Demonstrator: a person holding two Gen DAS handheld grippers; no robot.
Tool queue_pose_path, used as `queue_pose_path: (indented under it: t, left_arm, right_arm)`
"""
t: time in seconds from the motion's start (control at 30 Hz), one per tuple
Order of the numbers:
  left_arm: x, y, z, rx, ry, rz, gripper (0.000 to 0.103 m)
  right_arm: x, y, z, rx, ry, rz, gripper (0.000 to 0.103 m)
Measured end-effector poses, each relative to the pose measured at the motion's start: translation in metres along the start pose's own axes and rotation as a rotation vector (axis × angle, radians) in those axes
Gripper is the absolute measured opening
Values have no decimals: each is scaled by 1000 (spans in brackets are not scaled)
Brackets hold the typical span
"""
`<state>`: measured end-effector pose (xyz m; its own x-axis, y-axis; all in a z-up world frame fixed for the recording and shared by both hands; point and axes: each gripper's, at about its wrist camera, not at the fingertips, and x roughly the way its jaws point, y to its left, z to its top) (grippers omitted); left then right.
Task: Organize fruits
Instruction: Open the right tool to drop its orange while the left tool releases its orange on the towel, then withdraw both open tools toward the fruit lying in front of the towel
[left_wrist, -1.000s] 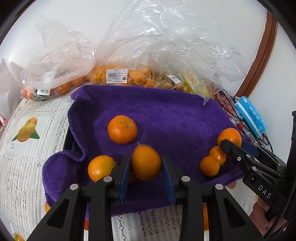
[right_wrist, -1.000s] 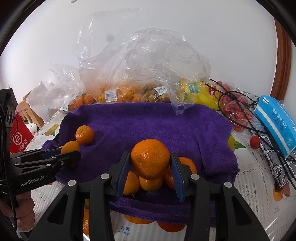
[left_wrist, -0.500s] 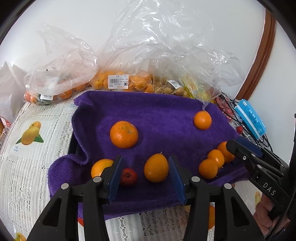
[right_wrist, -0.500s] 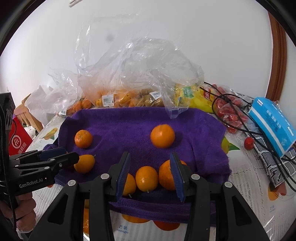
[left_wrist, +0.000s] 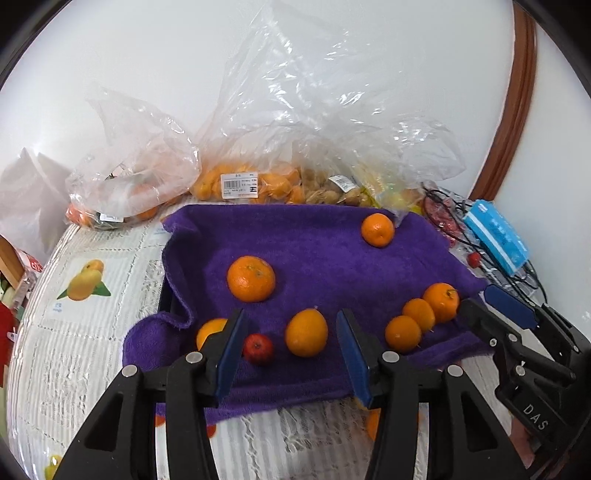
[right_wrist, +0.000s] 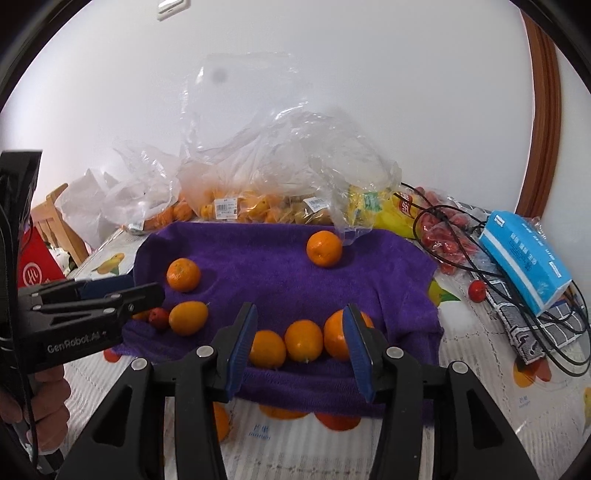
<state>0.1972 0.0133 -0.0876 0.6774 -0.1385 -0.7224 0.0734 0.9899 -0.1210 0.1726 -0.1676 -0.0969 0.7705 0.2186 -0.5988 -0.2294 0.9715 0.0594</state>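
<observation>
Left wrist view: left gripper (left_wrist: 290, 345) fingers spread wide, empty, above oval orange (left_wrist: 306, 332); right gripper (right_wrist: 300, 335) likewise.

Big bare patch mid purple towel (right_wrist: 266, 273), room to pass. Front edge blocked by 3 oranges in a row (right_wrist: 303, 345). Plastic bags (right_wrist: 266, 177) wall off the back; black cables (right_wrist: 480, 266) clutter the right.
</observation>
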Motion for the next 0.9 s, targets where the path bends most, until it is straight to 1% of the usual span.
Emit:
queue_pose_path:
  t: [0.1,0.2,0.4,0.53,0.77,0.9]
  left_arm:
    - [-7,2,-6,-11,14,-26,48]
    - [-10,3,-14,1,36,-29,49]
    - [-22,7,-31,16,56,-32,55]
    - [-28,11,-39,17,64,-24,55]
    - [-29,25,-46,-11,76,-12,56]
    - [-30,29,-49,-17,74,-17,56]
  right_arm:
    - [-10,2,-3,5,8,5,48]
    - [-17,0,-6,25,22,17,48]
    - [-29,2,-19,39,48,24,48]
    - [-28,5,-33,48,90,41,48]
    - [-27,21,-49,28,125,74,48]
    - [-20,30,-54,8,142,67,48]
